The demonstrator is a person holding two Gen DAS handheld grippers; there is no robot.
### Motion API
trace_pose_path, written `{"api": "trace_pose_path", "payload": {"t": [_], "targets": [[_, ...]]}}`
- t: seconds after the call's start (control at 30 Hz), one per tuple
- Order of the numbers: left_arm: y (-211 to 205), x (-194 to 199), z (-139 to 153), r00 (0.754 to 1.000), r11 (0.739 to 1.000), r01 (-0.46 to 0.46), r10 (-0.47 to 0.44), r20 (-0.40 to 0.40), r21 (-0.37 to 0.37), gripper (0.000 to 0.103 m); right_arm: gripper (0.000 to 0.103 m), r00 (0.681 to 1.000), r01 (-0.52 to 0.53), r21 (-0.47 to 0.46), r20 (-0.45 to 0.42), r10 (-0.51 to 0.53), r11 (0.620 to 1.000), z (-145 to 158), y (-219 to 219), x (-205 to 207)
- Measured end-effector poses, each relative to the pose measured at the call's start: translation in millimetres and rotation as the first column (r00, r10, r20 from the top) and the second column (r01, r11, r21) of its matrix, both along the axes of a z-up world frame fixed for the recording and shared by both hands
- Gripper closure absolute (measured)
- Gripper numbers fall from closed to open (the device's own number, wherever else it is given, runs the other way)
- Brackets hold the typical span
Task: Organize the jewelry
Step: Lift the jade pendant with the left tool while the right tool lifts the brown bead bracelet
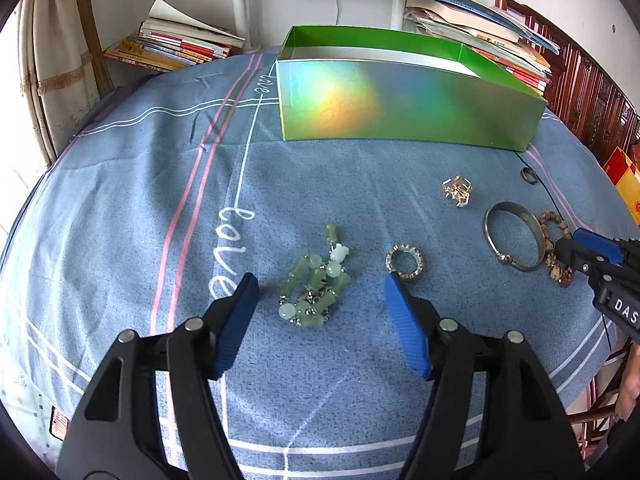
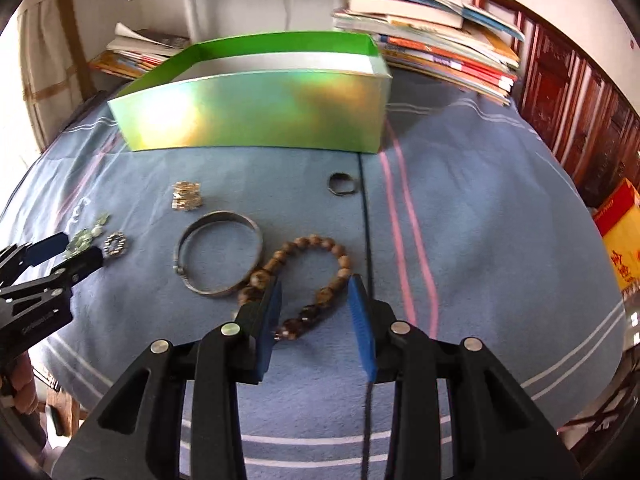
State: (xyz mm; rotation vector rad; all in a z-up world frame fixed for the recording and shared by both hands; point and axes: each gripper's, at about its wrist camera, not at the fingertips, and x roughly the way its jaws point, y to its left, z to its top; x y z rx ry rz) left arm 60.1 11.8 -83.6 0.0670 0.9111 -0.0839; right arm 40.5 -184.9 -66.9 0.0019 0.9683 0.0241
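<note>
Left tool (image 1: 320, 292) released astride green bead bracelet (image 1: 316, 292), long axis toward box (image 1: 400, 108); right tool (image 2: 316, 292) unclenched.

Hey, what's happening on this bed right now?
A person is sorting jewelry on a blue bedspread with two handheld grippers. The left gripper is open around a green bead bracelet, not yet gripping it. The right gripper is open over a brown bead bracelet that lies against a silver bangle. The green box behind looks empty as far as can be seen.
</note>
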Motion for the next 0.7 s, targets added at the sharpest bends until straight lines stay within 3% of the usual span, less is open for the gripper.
{"api": "trace_pose_path", "payload": {"t": [0.7], "targets": [[-2.9,-3.8,-1.6,0.999,1.0,-0.027,0.027,0.031,0.006,0.032,0.065,0.999,0.019,-0.004,0.038,-0.019,1.0,-2.0,-3.3,0.9]]}}
